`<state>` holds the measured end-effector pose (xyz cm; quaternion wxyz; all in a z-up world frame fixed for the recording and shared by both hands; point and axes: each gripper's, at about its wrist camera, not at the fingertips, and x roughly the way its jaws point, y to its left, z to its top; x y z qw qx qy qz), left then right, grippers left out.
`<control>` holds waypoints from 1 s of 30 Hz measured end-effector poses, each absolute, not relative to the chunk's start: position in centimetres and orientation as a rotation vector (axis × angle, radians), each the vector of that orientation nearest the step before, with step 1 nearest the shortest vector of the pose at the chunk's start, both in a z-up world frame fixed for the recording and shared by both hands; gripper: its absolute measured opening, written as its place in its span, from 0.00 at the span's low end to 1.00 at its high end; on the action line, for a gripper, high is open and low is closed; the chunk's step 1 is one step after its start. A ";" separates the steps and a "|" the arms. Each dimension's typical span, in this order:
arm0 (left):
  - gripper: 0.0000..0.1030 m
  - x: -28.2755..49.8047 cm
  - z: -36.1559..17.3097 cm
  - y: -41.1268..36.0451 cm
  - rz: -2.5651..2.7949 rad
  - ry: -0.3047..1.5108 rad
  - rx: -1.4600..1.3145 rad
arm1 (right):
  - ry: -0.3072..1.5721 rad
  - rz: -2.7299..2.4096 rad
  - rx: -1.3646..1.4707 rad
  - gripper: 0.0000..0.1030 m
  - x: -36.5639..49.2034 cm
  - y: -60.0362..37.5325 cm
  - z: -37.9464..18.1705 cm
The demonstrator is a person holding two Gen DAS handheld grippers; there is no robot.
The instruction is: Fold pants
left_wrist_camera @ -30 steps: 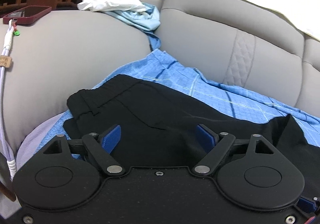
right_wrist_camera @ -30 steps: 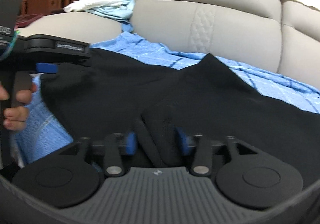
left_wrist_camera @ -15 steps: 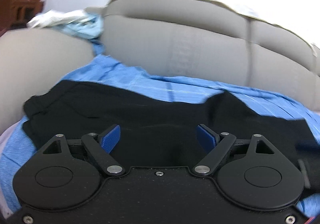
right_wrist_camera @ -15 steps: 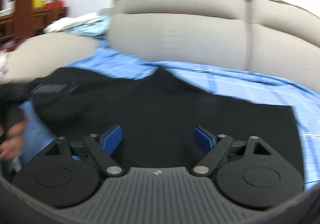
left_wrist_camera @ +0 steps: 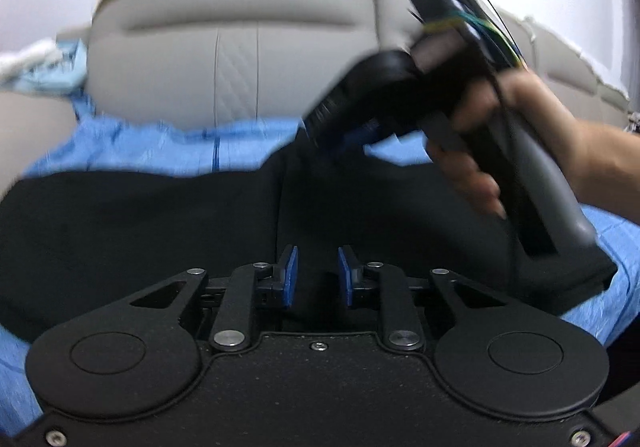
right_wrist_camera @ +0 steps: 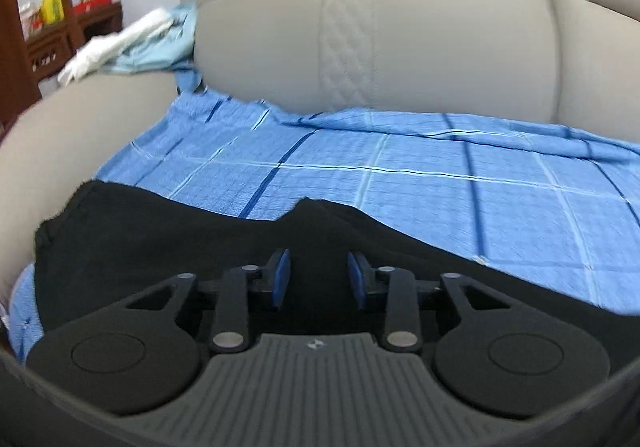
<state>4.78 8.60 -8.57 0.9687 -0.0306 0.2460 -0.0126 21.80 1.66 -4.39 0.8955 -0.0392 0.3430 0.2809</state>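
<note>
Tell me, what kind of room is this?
Probably a living room at home: a padded grey sofa covered by a blue checked sheet, black pants spread on it, and a wooden cabinet holding bottles.

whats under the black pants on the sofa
A blue checked sheet lies under the black pants, spread over the grey sofa. Whatever lies beneath the pants' middle is covered.

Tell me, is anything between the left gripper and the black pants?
Nothing visible. The left gripper sits right over the black pants, jaws just closed narrower, with dark fabric showing between its pads. The right gripper hovers farther back, off that path.
</note>
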 end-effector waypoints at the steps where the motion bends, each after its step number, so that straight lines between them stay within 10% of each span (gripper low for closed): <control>1: 0.19 5.1 -9.0 8.7 -0.022 0.540 -0.071 | 0.721 0.577 -0.100 0.33 22.0 2.3 -4.6; 18: 0.22 5.5 -9.6 9.3 -0.011 0.568 -0.064 | 0.555 0.563 -0.166 0.83 19.1 -0.5 -3.9; 30: 0.25 5.8 -9.8 9.9 -0.005 0.574 -0.094 | 0.497 0.142 -0.034 0.86 6.8 -14.8 -8.6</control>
